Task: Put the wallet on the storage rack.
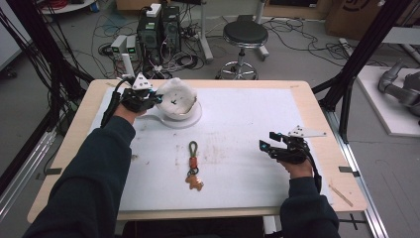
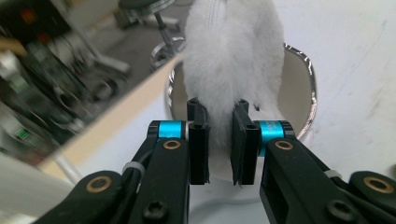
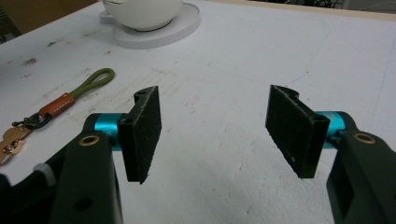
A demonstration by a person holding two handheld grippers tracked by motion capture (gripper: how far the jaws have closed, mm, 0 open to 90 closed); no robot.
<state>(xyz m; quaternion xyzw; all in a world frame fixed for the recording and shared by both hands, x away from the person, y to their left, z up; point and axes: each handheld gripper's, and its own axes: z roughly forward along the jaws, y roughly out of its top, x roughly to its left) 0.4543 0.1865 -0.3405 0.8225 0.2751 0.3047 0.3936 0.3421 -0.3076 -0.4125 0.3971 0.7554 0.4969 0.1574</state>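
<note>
2 grippers (image 1: 157, 98) (image 1: 265, 145), 1 bowl (image 1: 179, 115), 1 plush (image 1: 176, 96), 1 keychain (image 1: 193, 166), 1 stool (image 1: 244, 34).

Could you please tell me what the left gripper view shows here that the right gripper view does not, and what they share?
Left gripper view alone: the left gripper shut on the white fluffy item over a shiny bowl, plus a stool.

Right gripper view alone: the right gripper open above the mat, and the keychain lying flat.

Both: the white table mat.

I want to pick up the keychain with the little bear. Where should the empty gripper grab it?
Grab the keychain by its green loop, coming straight down from above. It lies flat, and the cord is narrow enough for the right gripper, whose jaws stand open.
</note>
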